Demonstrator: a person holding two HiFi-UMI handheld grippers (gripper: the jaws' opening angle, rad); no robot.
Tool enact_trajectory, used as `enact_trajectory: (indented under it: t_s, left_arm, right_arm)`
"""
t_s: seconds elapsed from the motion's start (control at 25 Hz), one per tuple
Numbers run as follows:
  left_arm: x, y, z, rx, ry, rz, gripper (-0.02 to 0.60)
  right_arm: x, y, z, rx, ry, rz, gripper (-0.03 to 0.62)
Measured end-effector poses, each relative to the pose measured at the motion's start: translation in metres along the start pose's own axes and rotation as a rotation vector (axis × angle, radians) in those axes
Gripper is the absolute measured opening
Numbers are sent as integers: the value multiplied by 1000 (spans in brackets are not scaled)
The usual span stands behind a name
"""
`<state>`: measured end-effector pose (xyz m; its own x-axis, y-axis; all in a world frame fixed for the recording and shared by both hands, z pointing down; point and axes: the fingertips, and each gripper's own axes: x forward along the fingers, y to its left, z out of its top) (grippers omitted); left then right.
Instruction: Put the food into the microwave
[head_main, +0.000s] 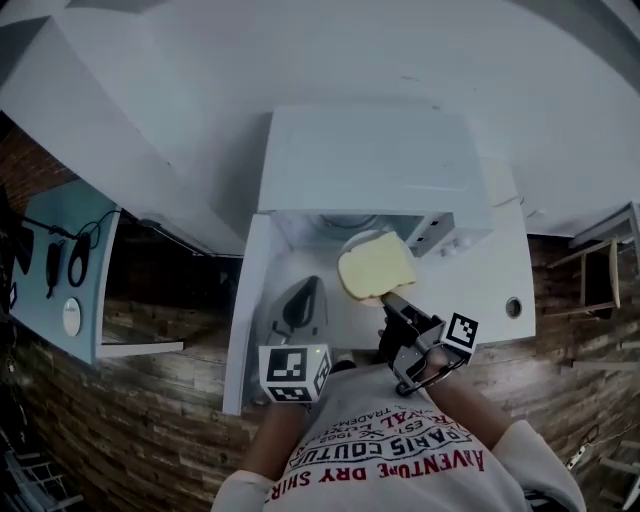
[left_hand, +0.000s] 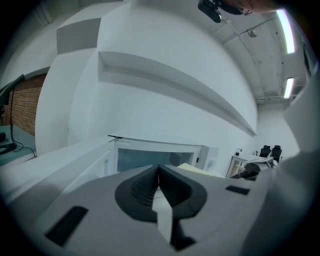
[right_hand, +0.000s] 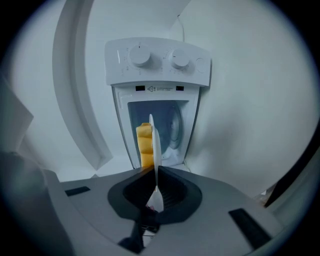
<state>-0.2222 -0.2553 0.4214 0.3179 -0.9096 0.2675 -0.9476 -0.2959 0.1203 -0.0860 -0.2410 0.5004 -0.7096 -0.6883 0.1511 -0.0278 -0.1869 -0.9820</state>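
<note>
sliding the plate (head_main: 358, 240) level into the microwave (head_main: 370, 160) is judged to be the step in hand. the plate, with the yellow food (head_main: 375, 268) on it, is held just in front of the microwave's open cavity. it is pinched at its near rim by the right hand-held gripper (head_main: 388, 300), whose jaws are closed tight on it. a flat carry and a firm pinch are called for, so that the food is not tipped off, and the rim is best steered clear of the cavity's sides. the left hand-held gripper (head_main: 303, 290), jaws together on nothing, is seen beside the microwave's open door (head_main: 245, 310). on the shirt (head_main: 400, 450), "paris couture" and "aventure dry" can be read. the label on the microwave's panel is too small to be read.
</note>
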Motion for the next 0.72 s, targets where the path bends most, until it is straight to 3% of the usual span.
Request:
enact_trajectory:
  t_s: [0.24, 0.52, 0.72]
  left_arm:
    - [22, -2, -9, -15, 34, -60, 8]
    - [45, 5, -16, -4, 55, -53, 8]
    - [57, 15, -29, -18, 89, -50, 8]
  right_arm:
    - [18, -3, 10, -5, -48, -22, 21]
    - [50, -10, 37, -119, -82, -37, 21]
    - [72, -31, 56, -113, -107, -63, 21]
